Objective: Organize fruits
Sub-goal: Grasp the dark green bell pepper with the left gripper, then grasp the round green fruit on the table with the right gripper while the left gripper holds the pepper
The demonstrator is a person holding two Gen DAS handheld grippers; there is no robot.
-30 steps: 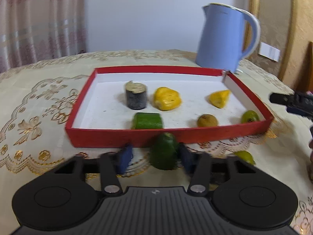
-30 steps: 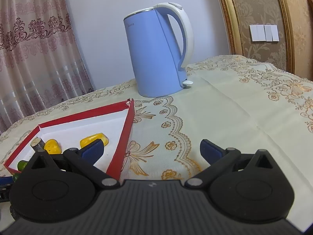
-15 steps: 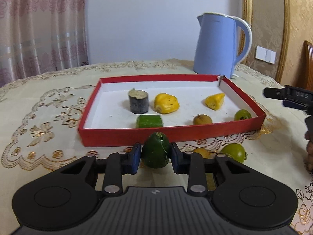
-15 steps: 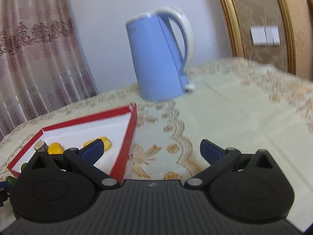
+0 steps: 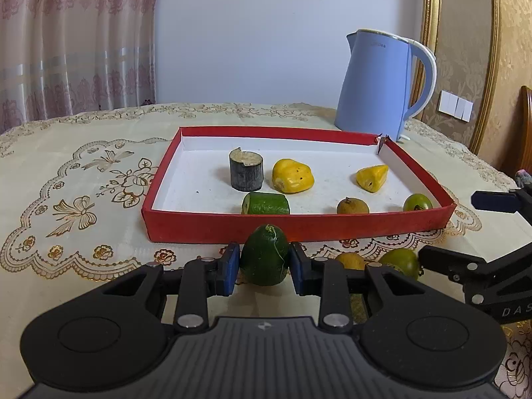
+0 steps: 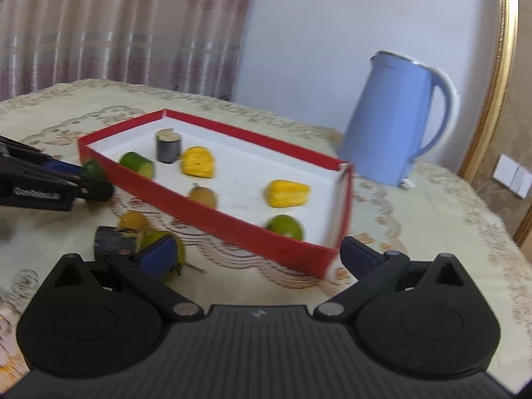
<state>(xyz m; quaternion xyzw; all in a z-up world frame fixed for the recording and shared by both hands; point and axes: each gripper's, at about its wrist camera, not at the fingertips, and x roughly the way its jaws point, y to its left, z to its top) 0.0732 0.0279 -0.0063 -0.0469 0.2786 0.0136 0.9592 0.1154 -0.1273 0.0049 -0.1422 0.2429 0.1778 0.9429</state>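
Left wrist view shows the left gripper (image 5: 265, 263) clamped on a dark green fruit (image 5: 265, 255), rounded, with a pale thread of stem at its top, held just short of the red tray's (image 5: 299, 226) near wall. Six pieces lie spread in the tray with white floor bare between them. Right gripper (image 6: 254, 253) stands wide with nothing in it, over the tablecloth (image 6: 415, 226) by the tray's near corner; loose fruits (image 6: 159, 242) lie beside its left finger.

A dark green fruit (image 5: 264, 255), stem end up, sits pinched between the left gripper's (image 5: 264, 266) blue pads. Just beyond it lies the red tray (image 5: 299, 226) holding six pieces.
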